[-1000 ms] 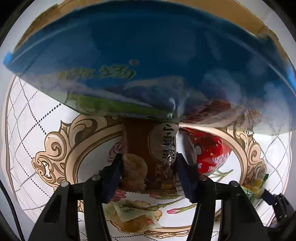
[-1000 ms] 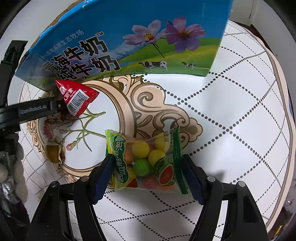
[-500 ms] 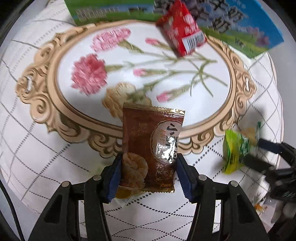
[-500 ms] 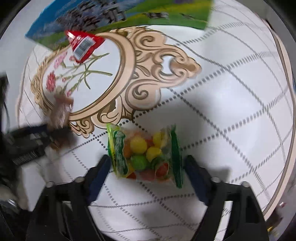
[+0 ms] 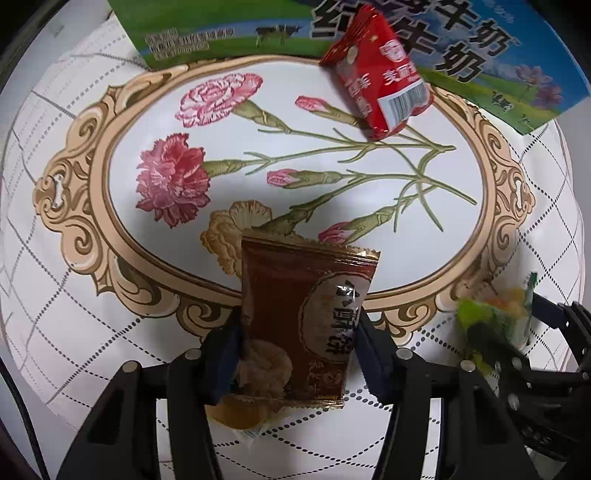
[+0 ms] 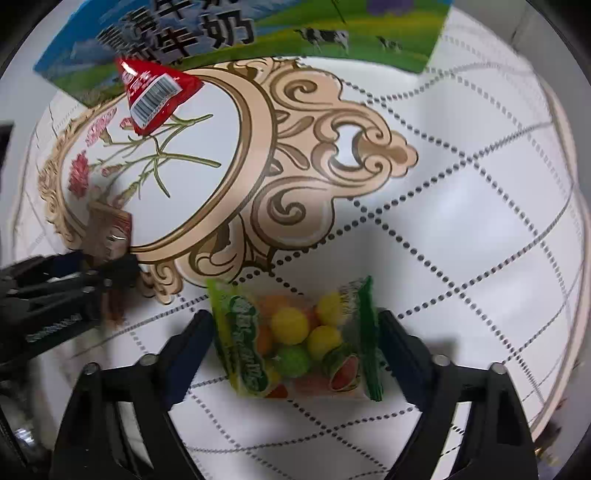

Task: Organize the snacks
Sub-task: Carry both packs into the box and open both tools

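Note:
My left gripper points down at the table, and its jaws are closing on the brown snack packet held upright between them. Over on the right, my right gripper has its jaws closing on the clear bag of fruit-shaped candies, both pads at the bag's green side edges. That bag shows blurred in the left wrist view. A red snack packet lies at the far rim of the flower oval, touching the blue-green milk carton box.
The tablecloth is white with dotted diamonds and a gold-framed carnation oval. A yellowish wrapper lies under my left gripper. The milk box spans the far edge. The table's edge runs down the right side.
Both grippers have drawn back from the milk box, each with its snack between the fingers. The right jaws widened around the candy bag, then narrowed onto it again.

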`<state>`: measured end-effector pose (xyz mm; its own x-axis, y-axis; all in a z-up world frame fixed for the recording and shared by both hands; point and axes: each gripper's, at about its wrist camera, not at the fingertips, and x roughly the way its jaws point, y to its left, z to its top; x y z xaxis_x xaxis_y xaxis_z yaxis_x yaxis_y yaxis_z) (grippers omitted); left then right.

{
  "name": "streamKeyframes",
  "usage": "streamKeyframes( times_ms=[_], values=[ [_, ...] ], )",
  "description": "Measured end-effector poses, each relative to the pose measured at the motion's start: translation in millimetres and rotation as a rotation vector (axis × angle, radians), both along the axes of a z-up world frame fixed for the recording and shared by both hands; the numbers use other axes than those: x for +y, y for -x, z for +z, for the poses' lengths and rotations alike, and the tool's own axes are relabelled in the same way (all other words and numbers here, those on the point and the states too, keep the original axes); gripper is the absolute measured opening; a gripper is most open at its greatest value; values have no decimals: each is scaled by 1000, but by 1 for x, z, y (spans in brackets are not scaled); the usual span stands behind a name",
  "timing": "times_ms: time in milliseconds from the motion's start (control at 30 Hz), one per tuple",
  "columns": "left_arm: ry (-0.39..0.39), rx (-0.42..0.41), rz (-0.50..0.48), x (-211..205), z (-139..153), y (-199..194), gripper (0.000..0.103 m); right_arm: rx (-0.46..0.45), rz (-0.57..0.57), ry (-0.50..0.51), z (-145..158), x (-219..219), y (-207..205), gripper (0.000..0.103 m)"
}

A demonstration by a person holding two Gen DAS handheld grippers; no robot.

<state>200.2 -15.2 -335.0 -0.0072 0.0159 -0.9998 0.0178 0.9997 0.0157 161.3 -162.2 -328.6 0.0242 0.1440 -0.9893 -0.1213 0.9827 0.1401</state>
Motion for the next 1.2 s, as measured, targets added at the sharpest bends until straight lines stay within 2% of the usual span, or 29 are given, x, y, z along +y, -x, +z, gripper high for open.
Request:
streamKeyframes(
  times_ms=[167, 233, 300, 367, 533, 567, 633, 733, 767, 800, 900, 967, 1067, 1100, 1167, 1200],
  values=[
    [10, -22, -1, -30, 25, 6, 53, -19, -32, -35, 8, 0, 7, 70],
    [23, -38, -6, -41, 36, 21, 53, -23, -45, -51, 12, 3, 11, 69],
    [45, -50, -13, -50, 59, 19, 53, -27, -59, -85, 24, -15, 18, 66],
    [70, -72, -16, -35, 98, 4, 53, -36, -77, -127, 37, -19, 18, 65],
    [135, -138, -19, -42, 147, -9, 53, -93, -88, -196, 75, -23, 9, 61],
    [141, -150, -19, -40, 156, -12, 53, -101, -89, -215, 82, -24, 5, 56],
    [157, -181, -12, -39, 172, -22, 53, -122, -90, -241, 94, -24, -6, 54],
    [148, -213, -10, -34, 179, -39, 53, -137, -76, -244, 101, -22, -20, 47],
    [144, -213, -8, -32, 181, -43, 53, -132, -72, -245, 100, -22, -20, 46],
    [140, -209, -4, -25, 164, -53, 53, -131, -76, -252, 99, -30, -22, 45],
    [132, -180, 10, -22, 152, -56, 53, -103, -69, -268, 84, -28, -29, 44],
    [125, -154, 20, -19, 125, -59, 53, -71, -94, -301, 68, -28, -31, 44],
    [119, -119, 35, -15, 102, -58, 53, -119, -63, -201, 65, -24, -36, 48],
    [114, -113, 36, -15, 98, -57, 53, -134, -43, -176, 64, -21, -38, 65],
    [102, -102, 36, -14, 89, -57, 53, -143, 26, -118, 65, -16, -43, 91],
    [99, -94, 36, -15, 85, -57, 53, -134, 66, -83, 60, -13, -48, 91]
  ],
)
